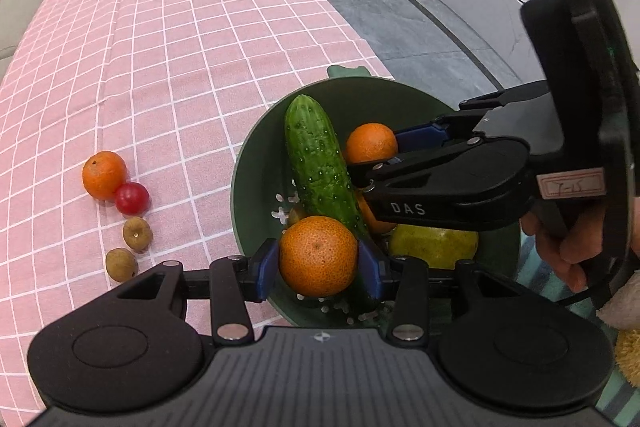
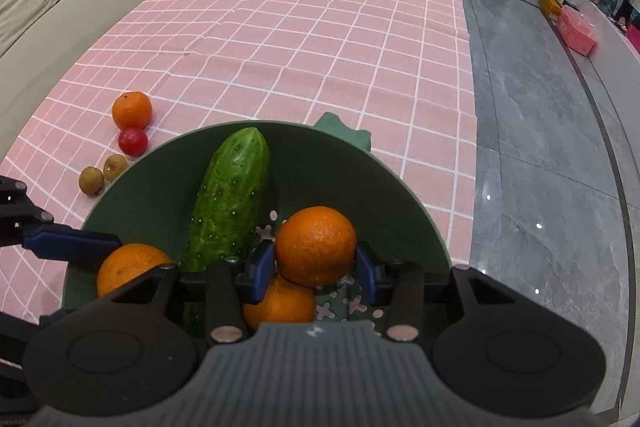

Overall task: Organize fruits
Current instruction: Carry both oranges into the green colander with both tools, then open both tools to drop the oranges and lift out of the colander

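Nearest, each gripper clasped an orange over the green bowl [image 2: 132, 187]. On the pink-checked table [image 1: 180, 47] to the left lay a loose orange [image 1: 104, 175], a red fruit [image 1: 132, 198] and two brown ones. The left gripper [image 1: 318, 261] had its jaws closed on one orange [image 1: 318, 255] beside the cucumber [image 1: 316, 163]; the right gripper [image 2: 316, 261] pinched another [image 2: 316, 245]. Both seemed mid-drop, so next the jaws would need to part, then fetch the leftovers.

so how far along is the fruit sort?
Done: cucumber, an orange and a yellow-green fruit lie in the bowl. In hand: left gripper and right gripper each clamp an orange over it. Left: orange, tomato, two longans on the cloth.
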Tool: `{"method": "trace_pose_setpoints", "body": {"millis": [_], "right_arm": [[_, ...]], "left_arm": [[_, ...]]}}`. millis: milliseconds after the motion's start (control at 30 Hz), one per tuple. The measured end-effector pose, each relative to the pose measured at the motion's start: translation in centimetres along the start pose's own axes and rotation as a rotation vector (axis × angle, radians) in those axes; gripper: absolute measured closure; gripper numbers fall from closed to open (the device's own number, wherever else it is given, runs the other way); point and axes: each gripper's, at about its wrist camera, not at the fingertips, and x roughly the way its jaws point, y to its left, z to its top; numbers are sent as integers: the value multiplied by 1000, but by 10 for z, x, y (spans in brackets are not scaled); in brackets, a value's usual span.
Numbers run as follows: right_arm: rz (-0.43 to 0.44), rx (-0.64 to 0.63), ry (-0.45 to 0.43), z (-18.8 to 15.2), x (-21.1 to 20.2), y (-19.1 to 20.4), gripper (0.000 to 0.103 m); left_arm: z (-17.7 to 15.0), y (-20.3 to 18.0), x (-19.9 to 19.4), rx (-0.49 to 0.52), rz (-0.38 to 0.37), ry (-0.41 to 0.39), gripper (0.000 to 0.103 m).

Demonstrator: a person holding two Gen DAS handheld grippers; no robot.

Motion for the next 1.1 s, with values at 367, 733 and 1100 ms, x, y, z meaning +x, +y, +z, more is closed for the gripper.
{"method": "trace_pose_setpoints", "body": {"millis": [367, 733, 1100], "right_arm": [[-25, -40, 0, 2, -5, 8, 61], [-77, -38, -96, 5, -50, 18, 45], [-42, -93, -205, 22, -83, 61, 36]], "left_arm": [[1, 2, -5, -20, -18, -12, 40], [2, 15, -41, -49, -42, -84, 39], [-14, 83, -73, -259, 54, -175, 39]]}}
